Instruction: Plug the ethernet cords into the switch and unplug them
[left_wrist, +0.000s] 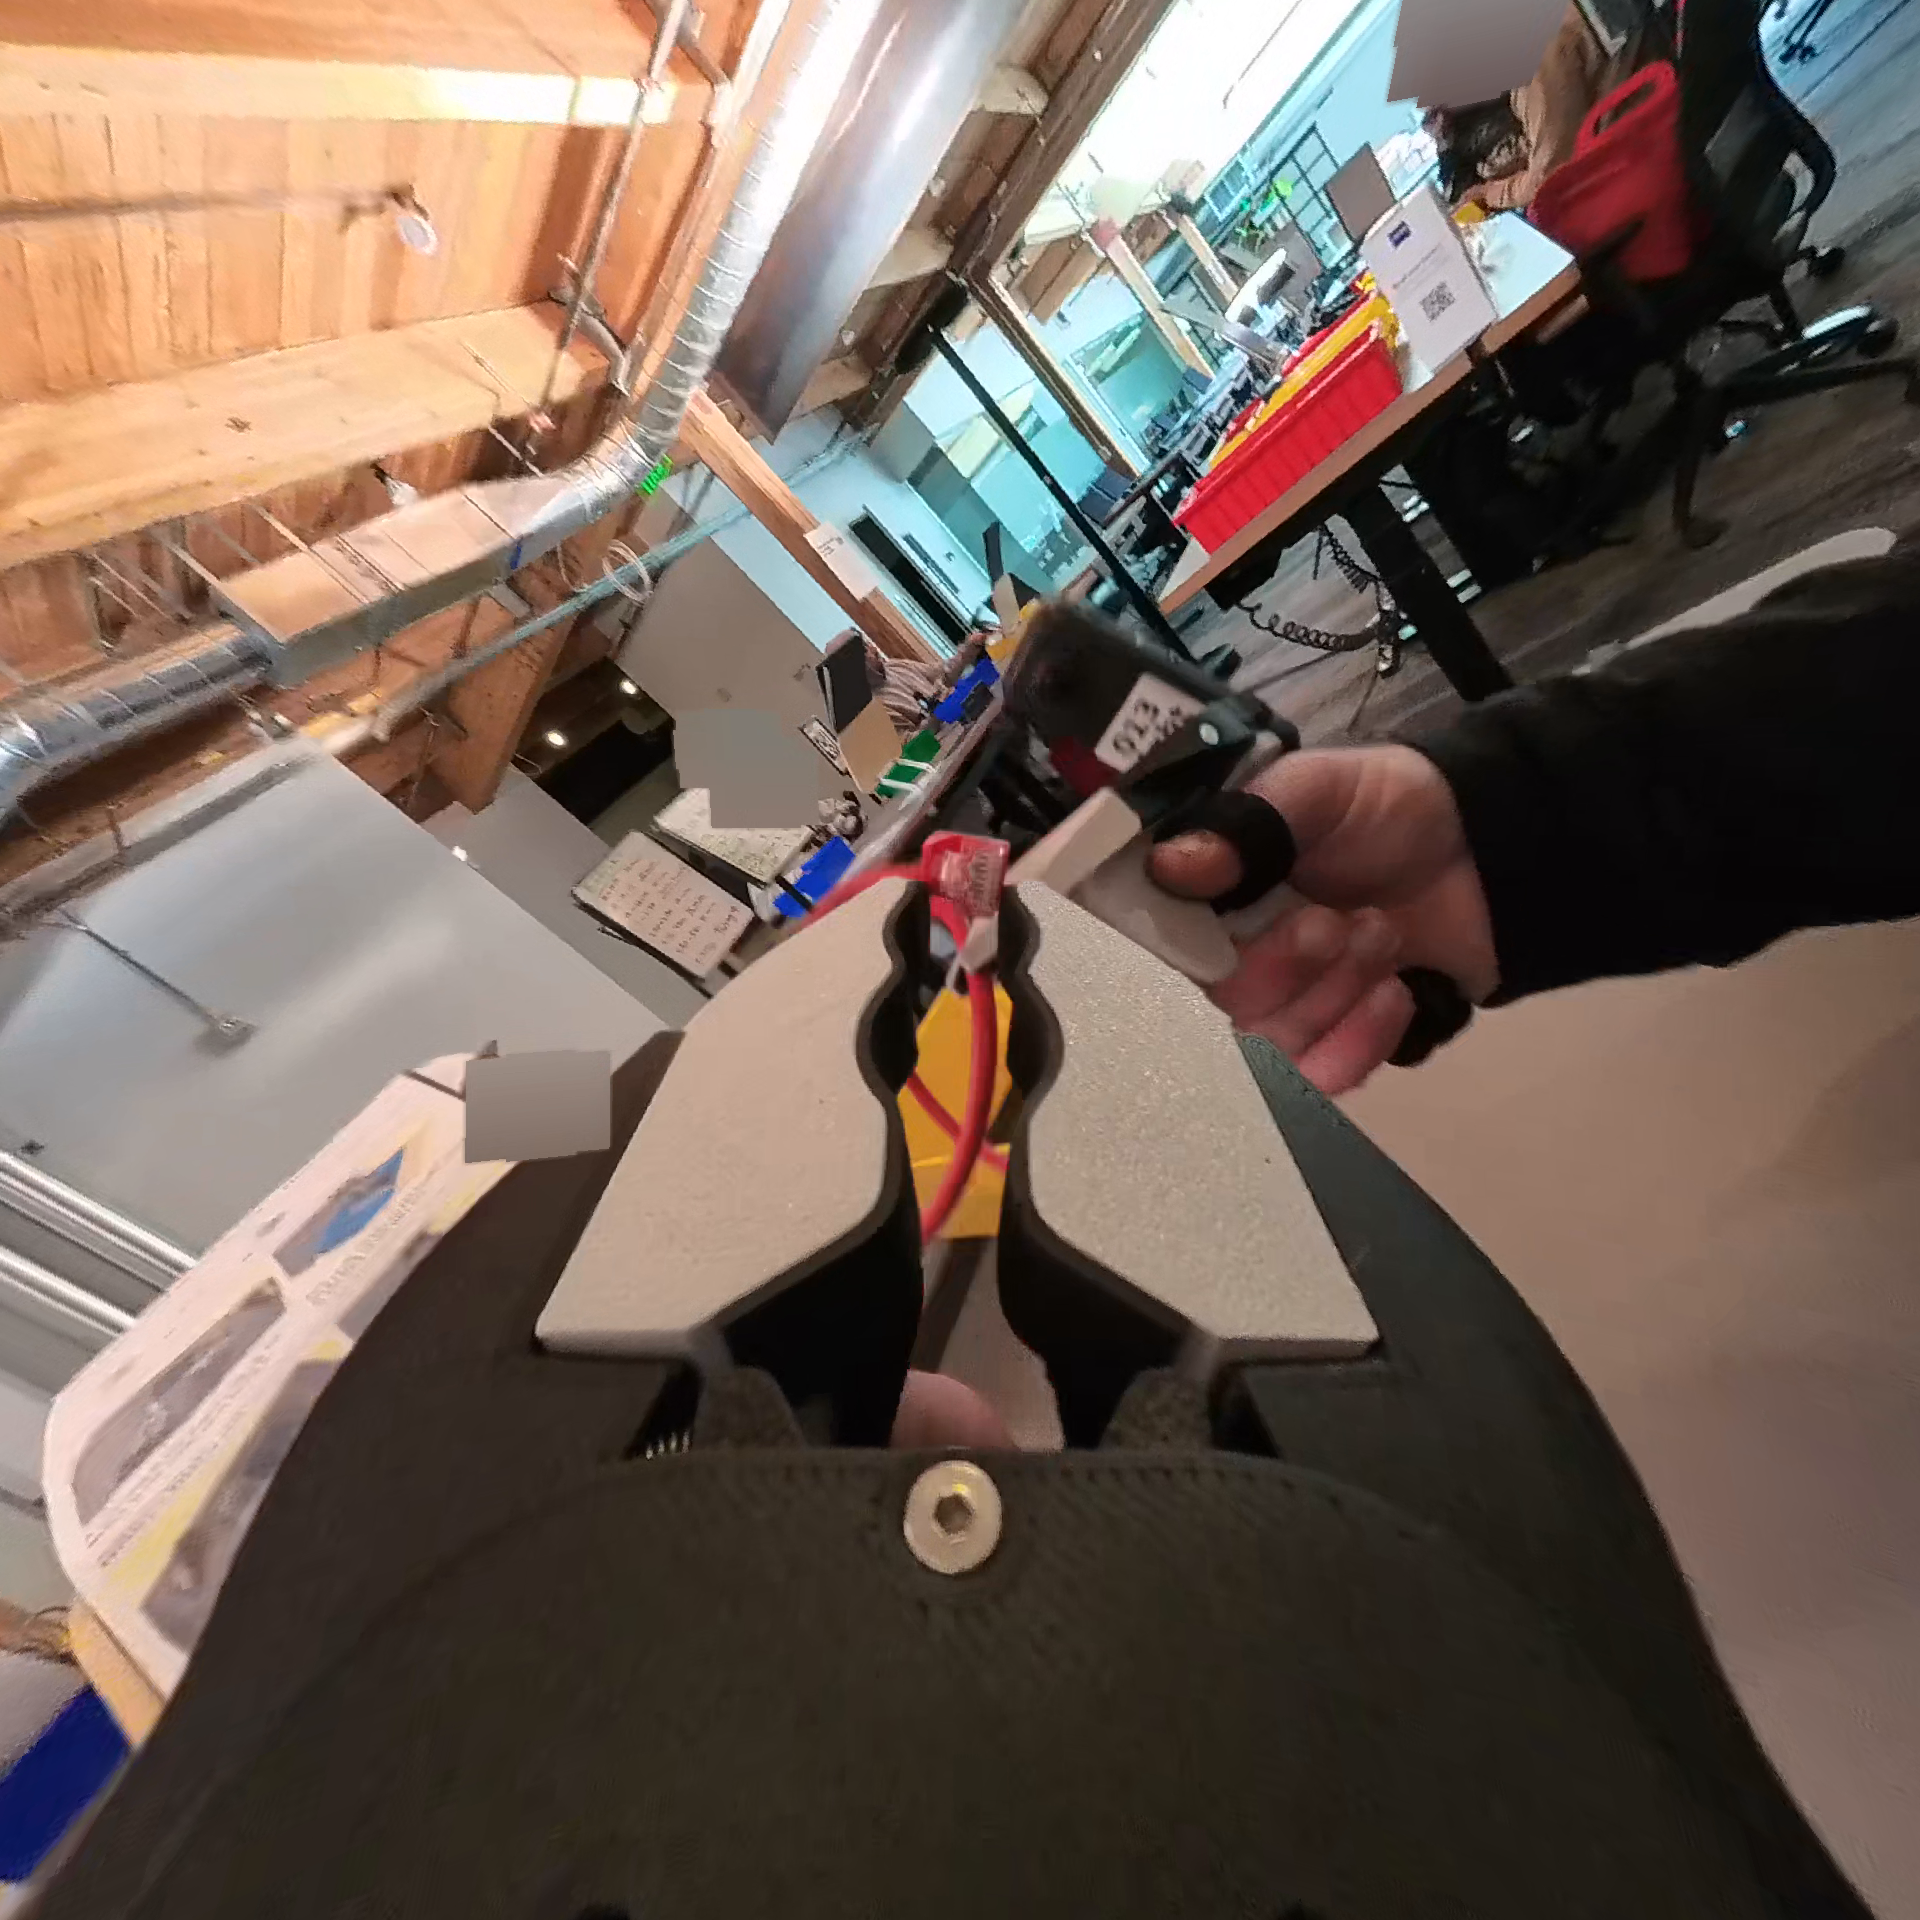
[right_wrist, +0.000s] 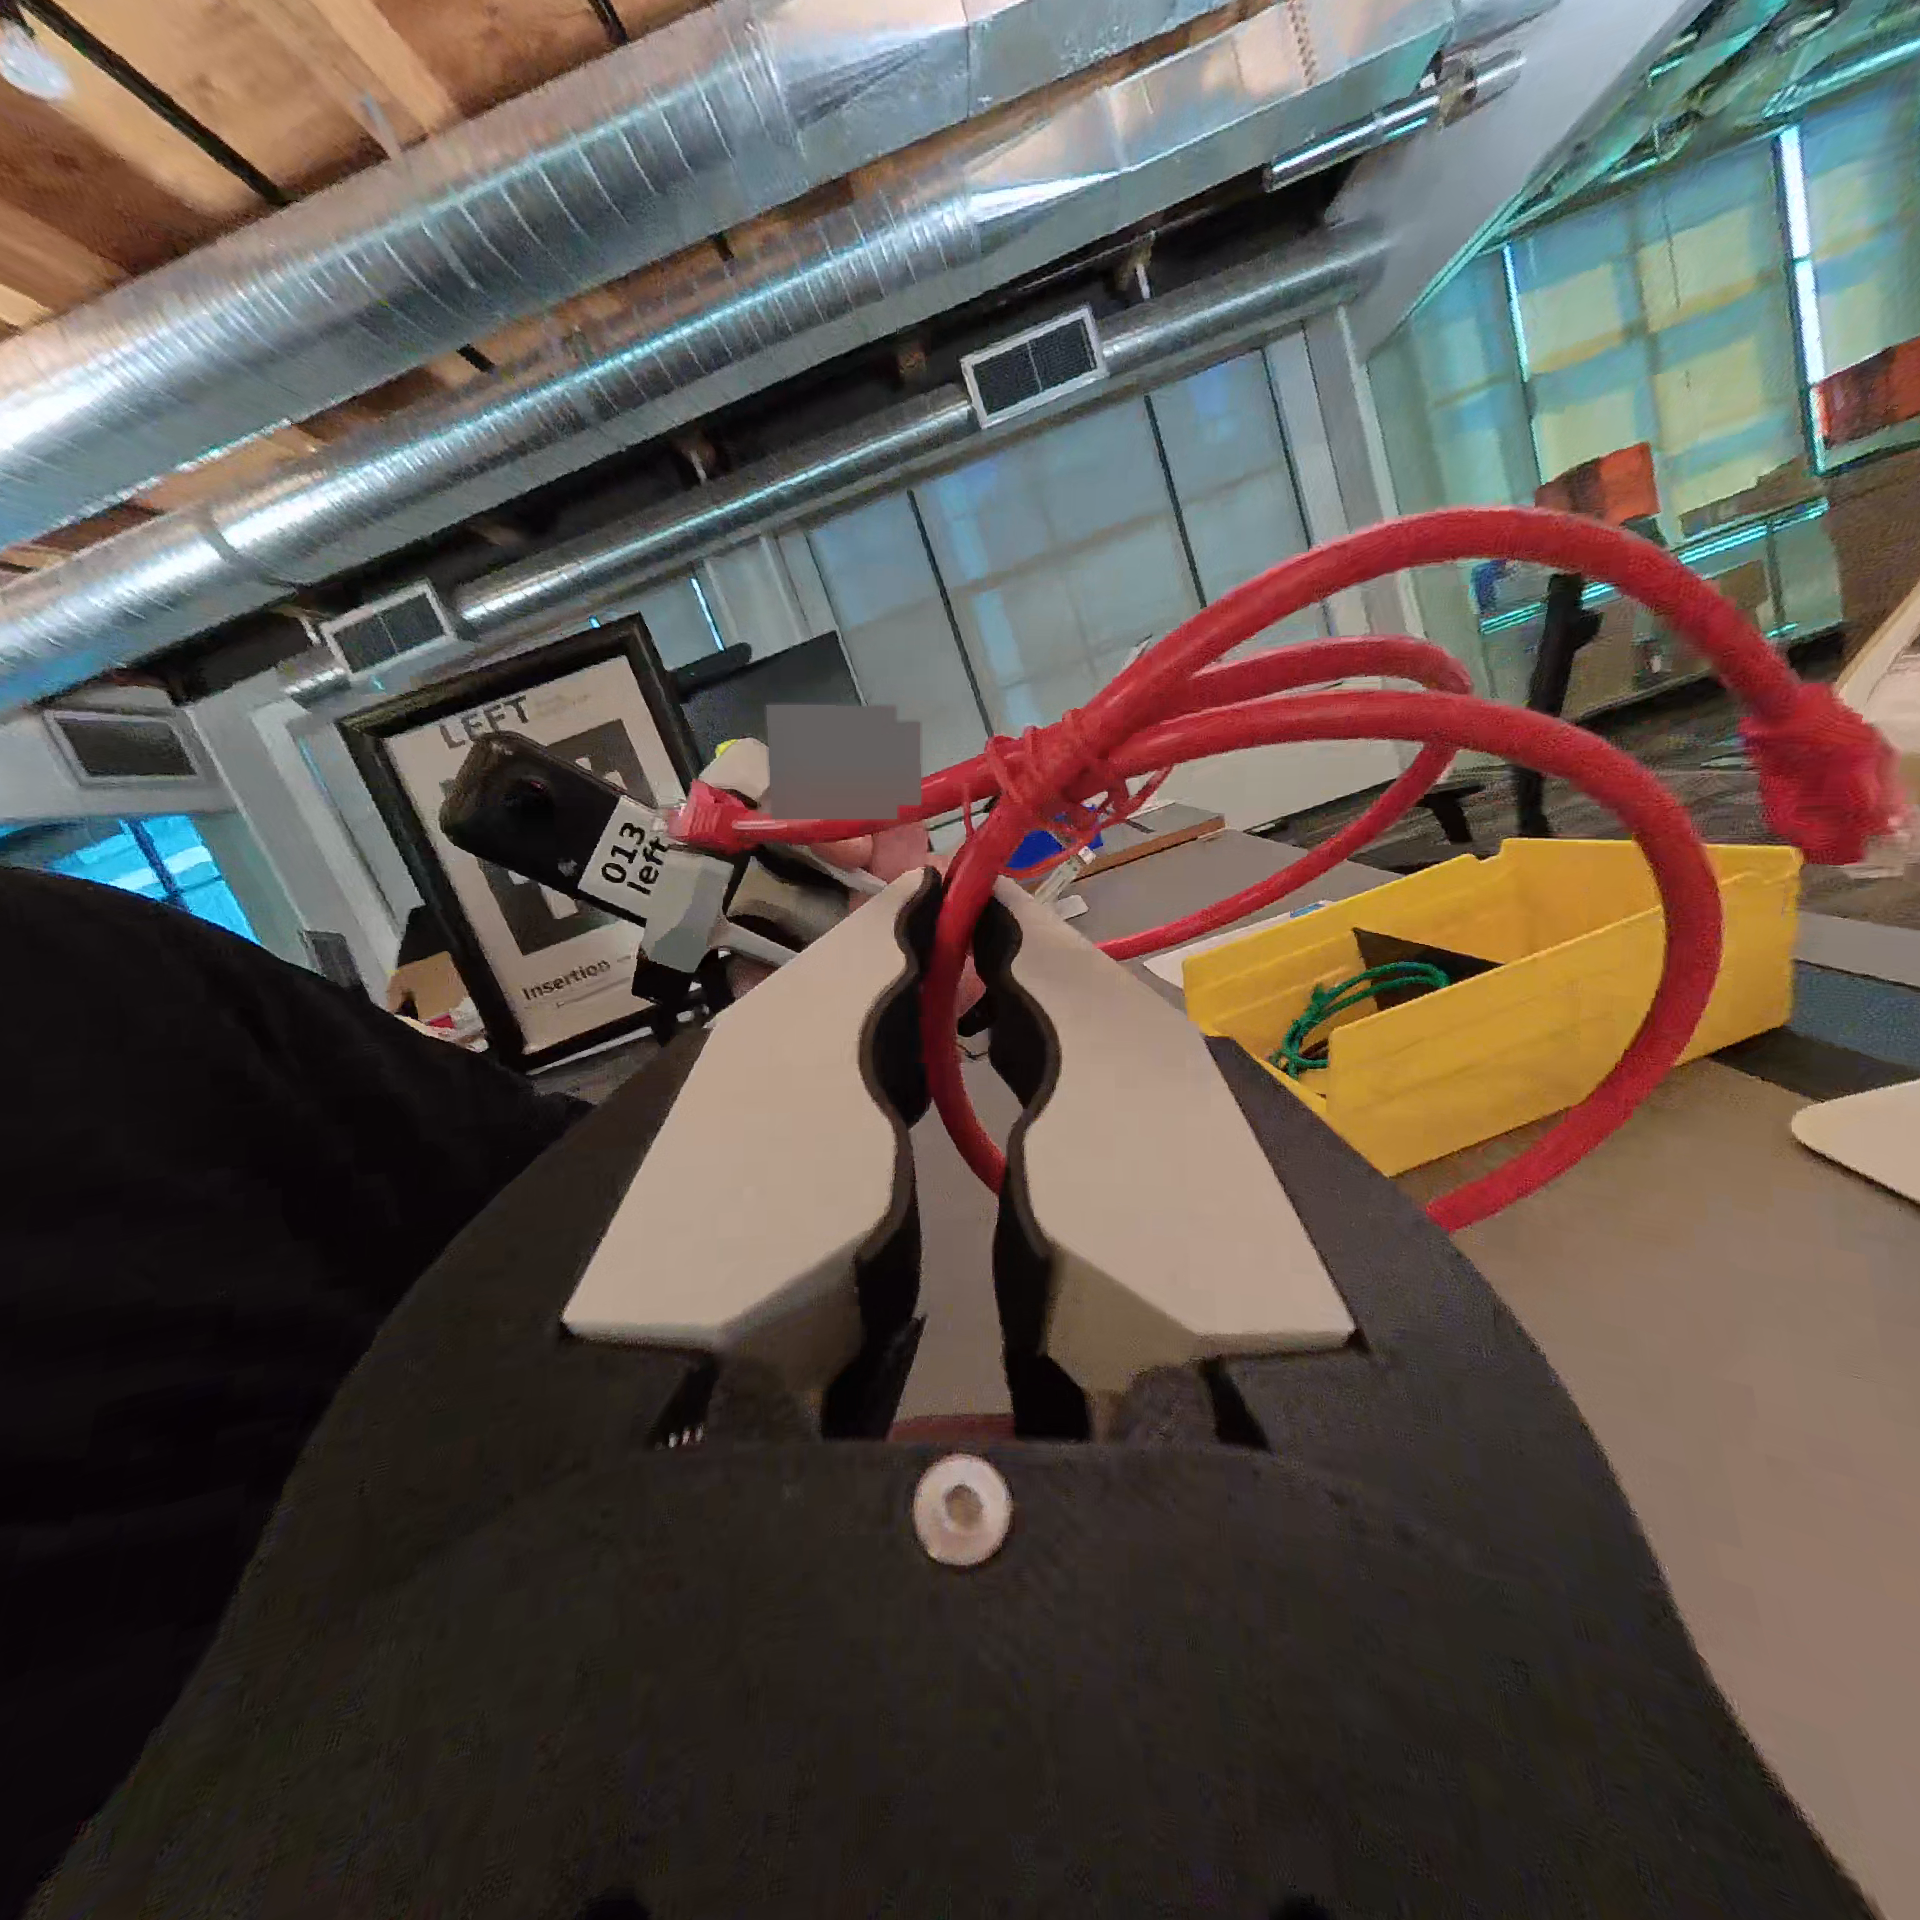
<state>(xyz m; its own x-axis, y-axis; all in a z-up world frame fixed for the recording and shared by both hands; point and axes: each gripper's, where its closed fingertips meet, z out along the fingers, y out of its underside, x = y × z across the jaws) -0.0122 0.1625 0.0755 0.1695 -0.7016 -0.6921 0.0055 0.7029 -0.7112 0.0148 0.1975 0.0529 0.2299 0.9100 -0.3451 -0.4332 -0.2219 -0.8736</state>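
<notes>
Right gripper (right_wrist: 961, 914) clenched on red ethernet cord (right_wrist: 1351, 727) loop, centre frame; left gripper (left_wrist: 961, 904) pinching cord's plug (left_wrist: 966, 871). Bundle held above yellow bin (right_wrist: 1507, 997). Switch unseen. Pickup step, seemingly; next: untie bundle, find port.

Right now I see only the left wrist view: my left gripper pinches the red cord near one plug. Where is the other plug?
Observer: The other plug hangs free in the air, off to the right of the right gripper. Nothing holds it.
Operator: Is the cord loose or bundled?
Observer: Bundled. A tie binds the loops of the red cord, and the right gripper is shut on one loop.
Operator: Is anything in the yellow bin?
Observer: Yes, a green cord lies inside the bin.
</notes>
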